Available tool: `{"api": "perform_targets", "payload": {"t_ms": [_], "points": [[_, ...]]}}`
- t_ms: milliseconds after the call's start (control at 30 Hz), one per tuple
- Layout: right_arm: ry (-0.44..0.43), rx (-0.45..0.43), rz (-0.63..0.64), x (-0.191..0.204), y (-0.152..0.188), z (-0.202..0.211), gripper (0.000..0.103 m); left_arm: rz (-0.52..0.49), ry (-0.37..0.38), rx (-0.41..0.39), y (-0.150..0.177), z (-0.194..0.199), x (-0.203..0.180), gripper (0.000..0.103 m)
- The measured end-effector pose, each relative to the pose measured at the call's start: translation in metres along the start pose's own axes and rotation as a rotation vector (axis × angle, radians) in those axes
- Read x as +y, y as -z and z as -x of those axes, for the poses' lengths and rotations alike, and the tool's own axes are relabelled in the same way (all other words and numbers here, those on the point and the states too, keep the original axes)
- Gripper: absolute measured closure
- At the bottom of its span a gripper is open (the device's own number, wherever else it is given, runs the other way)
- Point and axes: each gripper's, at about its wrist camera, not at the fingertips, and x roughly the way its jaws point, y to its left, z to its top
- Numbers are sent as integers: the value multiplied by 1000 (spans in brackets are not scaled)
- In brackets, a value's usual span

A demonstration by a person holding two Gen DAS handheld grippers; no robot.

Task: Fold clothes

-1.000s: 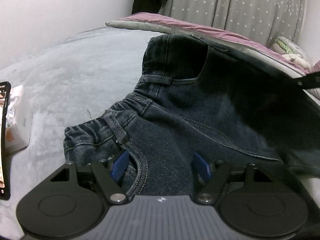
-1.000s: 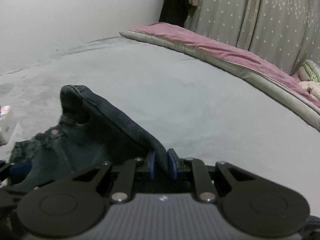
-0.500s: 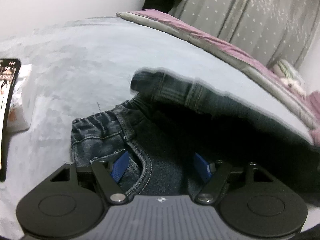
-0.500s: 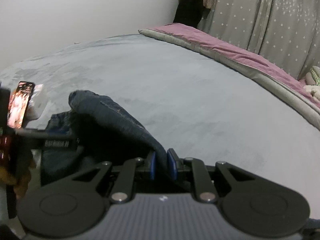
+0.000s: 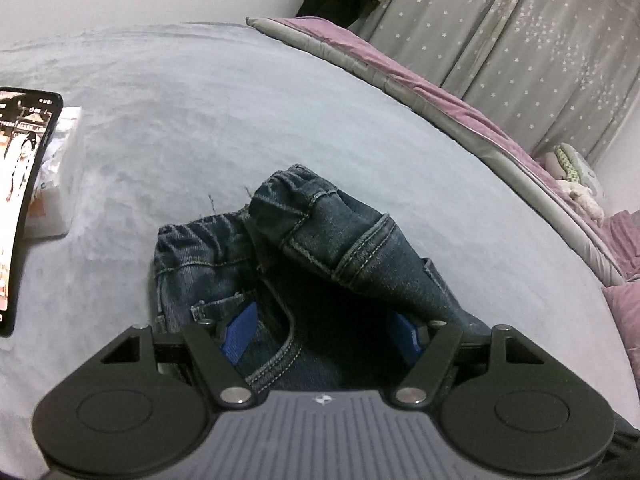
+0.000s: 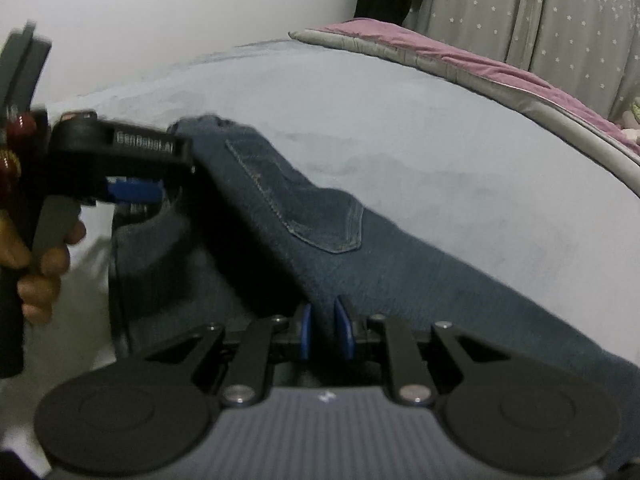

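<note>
Dark blue jeans [image 5: 352,260] lie on the grey bed cover [image 5: 200,100], one side folded over the other with the elastic waistband up. My left gripper [image 5: 324,332] is open and straddles the denim near the front pocket. In the right wrist view the jeans [image 6: 320,216] rise as a fold with a back pocket showing, and my right gripper [image 6: 325,332] is shut on that fold. The left gripper [image 6: 132,192], held by a hand [image 6: 40,260], is seen there at the left, over the waist end.
A phone [image 5: 20,200] with a lit screen leans against a white packet [image 5: 60,176] at the left. A pink and grey quilt [image 5: 440,92] runs along the far side, before star-patterned curtains [image 5: 540,40]. Soft toys [image 5: 572,176] lie at the right.
My right gripper has carried the lifted side of the jeans over toward the left gripper, so the fold has come down across the other half. The left gripper stayed open over the waist.
</note>
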Motion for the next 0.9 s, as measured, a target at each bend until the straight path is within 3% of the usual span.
{"api": "perform_targets", "payload": {"t_ms": [300, 567, 700, 767, 900], "points": [[15, 14, -27, 1, 17, -26, 87, 13, 8, 28, 5, 2, 0, 34], [15, -15, -73, -1, 19, -21, 85, 38, 10, 25, 6, 6, -2, 35], [-33, -31, -186, -15, 23, -2, 71, 46, 3, 11, 6, 7, -6, 34], [-71, -30, -267, -29, 30, 13, 60, 57, 9, 8, 7, 9, -7, 34], [-99, -13, -429, -64, 52, 41, 49, 69, 28, 2, 9, 13, -8, 34]]}}
